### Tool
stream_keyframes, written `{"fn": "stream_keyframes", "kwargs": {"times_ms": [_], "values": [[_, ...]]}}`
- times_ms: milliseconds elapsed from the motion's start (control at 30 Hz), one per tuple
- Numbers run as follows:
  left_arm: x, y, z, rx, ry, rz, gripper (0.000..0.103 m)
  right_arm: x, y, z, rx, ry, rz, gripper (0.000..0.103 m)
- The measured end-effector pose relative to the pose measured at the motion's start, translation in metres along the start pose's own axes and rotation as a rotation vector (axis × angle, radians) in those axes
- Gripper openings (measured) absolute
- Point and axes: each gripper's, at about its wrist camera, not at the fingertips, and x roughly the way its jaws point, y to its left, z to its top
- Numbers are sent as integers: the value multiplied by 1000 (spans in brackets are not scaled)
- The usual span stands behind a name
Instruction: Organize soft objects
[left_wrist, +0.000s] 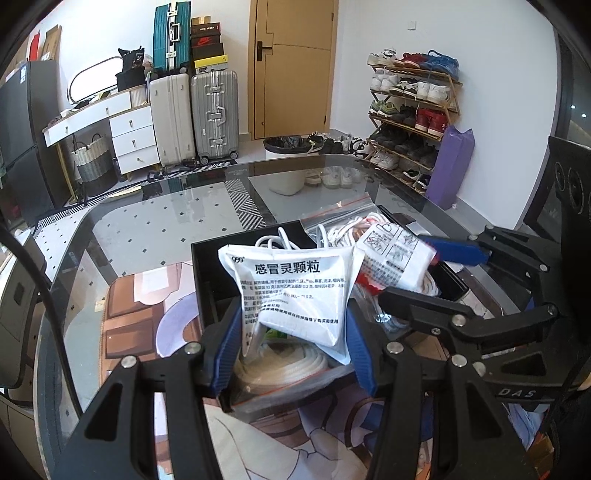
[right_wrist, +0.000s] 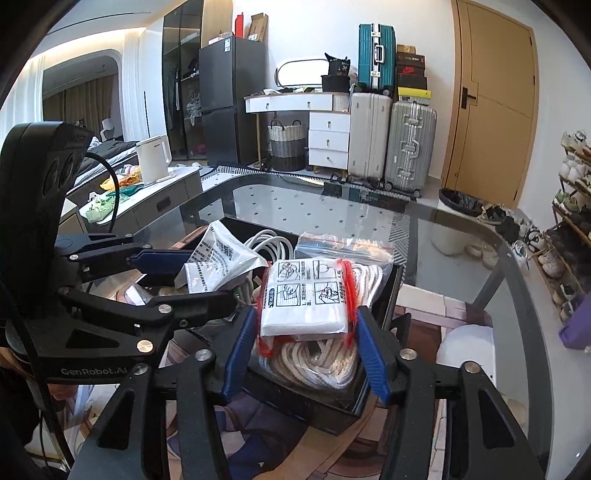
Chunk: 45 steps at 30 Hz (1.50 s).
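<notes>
My left gripper (left_wrist: 293, 341) is shut on a white medicine sachet (left_wrist: 295, 291) with black Chinese print, held over a black box (left_wrist: 207, 266). My right gripper (right_wrist: 306, 343) is shut on a white packet (right_wrist: 306, 299) with red edges and printed diagrams, held over the same black box (right_wrist: 314, 406). The box holds bagged white rope (right_wrist: 314, 362), a white cable (left_wrist: 273, 240) and a clear zip bag (right_wrist: 343, 243). Each gripper shows in the other's view: the right gripper (left_wrist: 413, 273) and the left gripper (right_wrist: 192, 273).
The box stands on a printed mat (left_wrist: 147, 317) on a glass table (right_wrist: 332, 206). Suitcases (left_wrist: 195, 114), a white drawer unit (left_wrist: 133, 136), a door (left_wrist: 291, 66) and a shoe rack (left_wrist: 410, 110) stand behind. A white kettle (right_wrist: 153, 157) sits on a side counter at left.
</notes>
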Motion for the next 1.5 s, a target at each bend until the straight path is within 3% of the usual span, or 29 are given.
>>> {"fn": "stream_keyframes", "kwargs": {"times_ms": [100,233,333,500,600,967,1200,1500], "values": [[-6,-1,-1,5,-5,16,60,-8,-2,0,4,-31,-2,64],[-18,-1,-3,22,-22,10,70,-21,-4,-1,5,-70,8,86],[-27,-1,-6,30,-44,23,82,-27,-2,-3,2,-81,3,89],[-38,3,-16,24,-67,28,93,-38,3,-11,5,-108,3,101],[-43,4,-23,27,-88,44,99,-45,5,-16,12,-129,-3,102],[-63,14,-53,-86,-210,89,103,-72,10,-34,50,-209,0,102],[-65,23,-64,-125,-232,108,103,-77,11,-44,64,-224,4,102],[-67,18,-72,-105,-253,106,103,-75,13,-52,61,-237,-3,102]]}}
